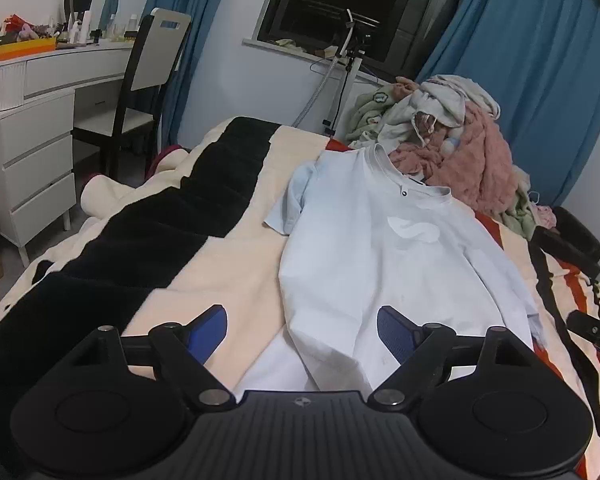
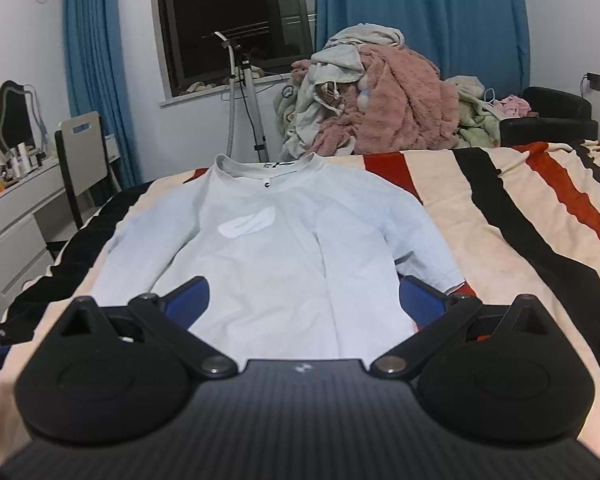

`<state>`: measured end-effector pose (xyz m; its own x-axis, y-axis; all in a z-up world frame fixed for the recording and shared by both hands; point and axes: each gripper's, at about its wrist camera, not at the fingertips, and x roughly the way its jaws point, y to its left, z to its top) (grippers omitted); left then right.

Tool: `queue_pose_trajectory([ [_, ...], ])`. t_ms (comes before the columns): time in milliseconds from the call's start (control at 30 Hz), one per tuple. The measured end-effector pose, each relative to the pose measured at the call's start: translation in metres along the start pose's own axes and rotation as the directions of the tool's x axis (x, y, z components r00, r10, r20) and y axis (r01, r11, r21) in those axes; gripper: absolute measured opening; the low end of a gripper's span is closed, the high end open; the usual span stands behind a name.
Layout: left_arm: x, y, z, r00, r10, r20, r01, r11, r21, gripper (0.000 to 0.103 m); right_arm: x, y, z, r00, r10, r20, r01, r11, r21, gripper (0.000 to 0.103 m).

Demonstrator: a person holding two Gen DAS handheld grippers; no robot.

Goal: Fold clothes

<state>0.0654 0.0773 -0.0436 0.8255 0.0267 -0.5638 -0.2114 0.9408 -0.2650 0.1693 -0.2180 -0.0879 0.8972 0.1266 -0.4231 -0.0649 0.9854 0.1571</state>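
The pale blue cotton shirt (image 2: 284, 248) lies flat mid-frame, soft and light; both the left gripper (image 1: 302, 334) and the right gripper (image 2: 304, 300) gape wide over its hem, likely the best hold.

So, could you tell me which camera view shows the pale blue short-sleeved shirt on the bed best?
The right wrist view: the pale blue short-sleeved shirt lies square-on, collar and both sleeves visible. The left wrist view shows it obliquely, with only one sleeve clear.
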Motion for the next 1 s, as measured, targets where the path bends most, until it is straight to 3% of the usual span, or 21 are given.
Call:
queue_pose_trajectory([
  [100, 0.018, 0.005, 0.009, 1.0, -0.019, -0.003, 0.019, 1.0, -0.021, 0.081, 0.003, -0.004, -0.001, 1.0, 0.01, -0.009, -0.01, 1.0, 0.022, 0.103],
  [300, 0.088, 0.028, 0.04, 0.998, -0.051, -0.024, 0.046, 0.987, -0.156, 0.067, 0.022, -0.011, -0.007, 0.999, 0.0, -0.047, 0.002, 0.999, 0.052, 0.103],
  [400, 0.13, 0.047, 0.053, 0.997, -0.07, -0.029, 0.059, 0.961, -0.272, 0.055, 0.035, -0.015, -0.012, 0.998, -0.015, -0.068, 0.02, 0.998, 0.064, 0.102],
  [467, 0.153, 0.057, 0.059, 0.996, -0.083, -0.019, 0.072, 0.938, -0.338, 0.043, 0.044, -0.02, -0.013, 0.996, -0.019, -0.083, 0.027, 0.995, 0.098, 0.102],
  [567, 0.188, 0.063, 0.065, 0.996, -0.093, -0.017, 0.079, 0.916, -0.394, 0.025, 0.056, -0.028, -0.011, 0.996, -0.029, -0.085, 0.041, 0.989, 0.141, 0.102],
  [633, 0.204, 0.065, 0.068, 0.995, -0.101, -0.002, 0.091, 0.899, -0.429, 0.02, 0.065, -0.033, -0.011, 0.996, -0.042, -0.083, 0.055, 0.985, 0.161, 0.102],
  [833, 0.24, 0.083, 0.074, 0.992, -0.116, 0.053, 0.126, 0.819, -0.559, 0.02, 0.097, -0.05, -0.02, 0.988, -0.055, -0.142, 0.087, 0.969, 0.231, 0.102],
  [1000, 0.259, 0.076, 0.085, 0.993, -0.121, 0.014, 0.111, 0.852, -0.512, 0.021, 0.11, -0.049, -0.02, 0.987, -0.039, -0.153, 0.076, 0.967, 0.245, 0.102],
])
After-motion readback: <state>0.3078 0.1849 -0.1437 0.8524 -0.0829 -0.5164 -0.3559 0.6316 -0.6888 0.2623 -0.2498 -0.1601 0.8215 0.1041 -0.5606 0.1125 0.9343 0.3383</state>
